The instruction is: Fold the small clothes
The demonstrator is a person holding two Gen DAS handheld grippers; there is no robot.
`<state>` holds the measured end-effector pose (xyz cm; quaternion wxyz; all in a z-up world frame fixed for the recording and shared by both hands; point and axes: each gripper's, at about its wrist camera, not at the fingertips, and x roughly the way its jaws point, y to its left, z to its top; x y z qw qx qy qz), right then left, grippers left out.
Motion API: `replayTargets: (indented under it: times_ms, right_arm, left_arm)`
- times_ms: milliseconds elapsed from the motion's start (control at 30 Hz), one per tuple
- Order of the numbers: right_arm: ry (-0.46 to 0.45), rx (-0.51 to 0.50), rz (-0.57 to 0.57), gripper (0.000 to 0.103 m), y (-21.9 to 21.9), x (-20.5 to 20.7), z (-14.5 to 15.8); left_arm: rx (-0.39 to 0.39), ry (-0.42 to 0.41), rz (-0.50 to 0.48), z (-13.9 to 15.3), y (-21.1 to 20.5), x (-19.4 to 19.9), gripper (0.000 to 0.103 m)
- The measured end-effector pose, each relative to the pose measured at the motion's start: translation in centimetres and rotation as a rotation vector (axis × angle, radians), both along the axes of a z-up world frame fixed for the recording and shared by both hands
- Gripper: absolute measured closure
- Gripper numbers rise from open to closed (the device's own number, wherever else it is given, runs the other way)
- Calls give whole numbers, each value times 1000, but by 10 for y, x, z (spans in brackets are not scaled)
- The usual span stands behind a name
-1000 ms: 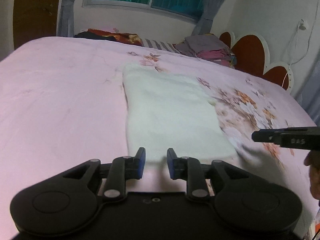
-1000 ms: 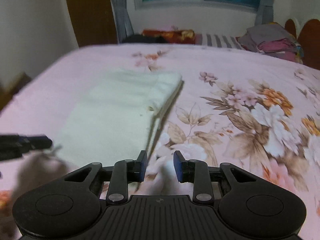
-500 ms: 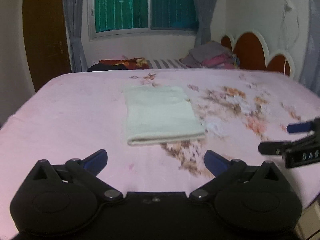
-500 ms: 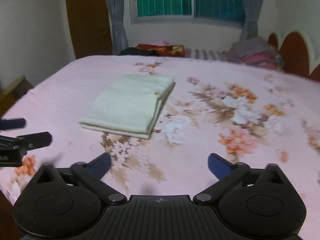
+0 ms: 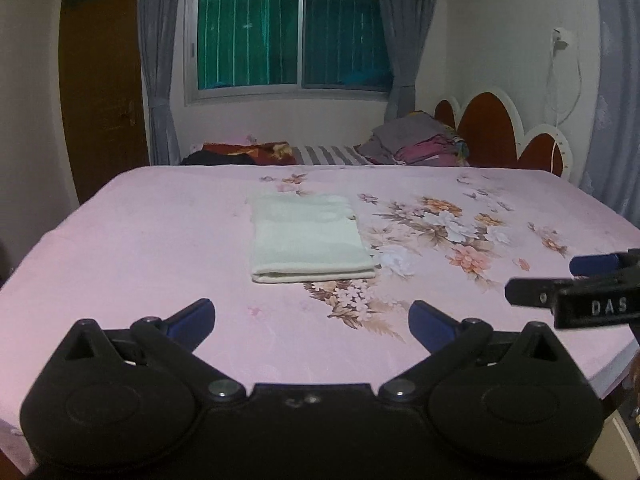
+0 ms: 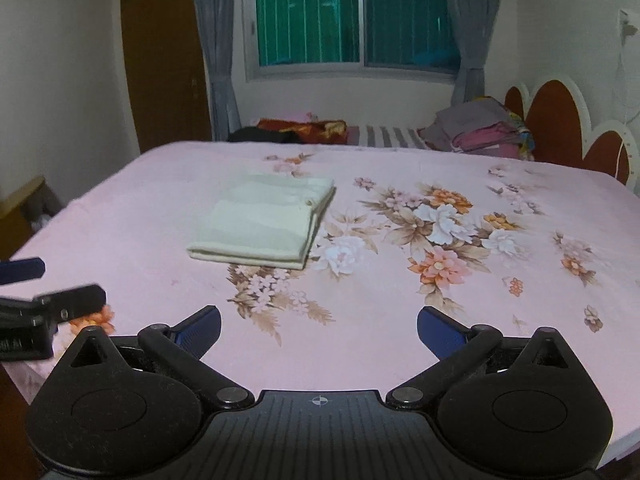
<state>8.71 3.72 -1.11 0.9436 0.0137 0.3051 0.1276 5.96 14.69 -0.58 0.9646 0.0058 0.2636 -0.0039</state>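
1. Both sets of jaws stood spread wide and empty; within the last second they had opened from a near-closed set, with nothing between them.
2. The left gripper (image 5: 312,314) and the right gripper (image 6: 319,322) sat low over the near edge of the bed, side by side and apart.
3. A pale cream cloth (image 5: 306,238) lay folded into a neat rectangle near the middle of the bed (image 5: 140,240), its folded edge toward the cameras and several layers showing along its right side.
4. Compared with a second earlier, when the cloth filled the view just ahead of the jaws, it now lay well apart from both grippers, which had pulled back and risen.
5. Judged from this, the fold on this piece looked finished and released.
6. Around it, the pink floral bedspread was bare; a heap of other clothes (image 5: 416,142) sat at the far end by the scalloped headboard (image 5: 492,132), beneath a curtained window (image 5: 288,36).
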Motion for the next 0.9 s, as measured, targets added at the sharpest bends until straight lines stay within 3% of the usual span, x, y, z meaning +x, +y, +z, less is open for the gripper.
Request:
replayTargets:
  times_ms: [433,900]
  right_arm:
    - [-40,-5,-12,0,1,-35,18]
    - [-50,-15,-10,0,-5,-44,23]
  left_arm:
    - [-33,-44,9,9,-1,-25,0]
    - [-38,-67,9,11,-3,-29,0]
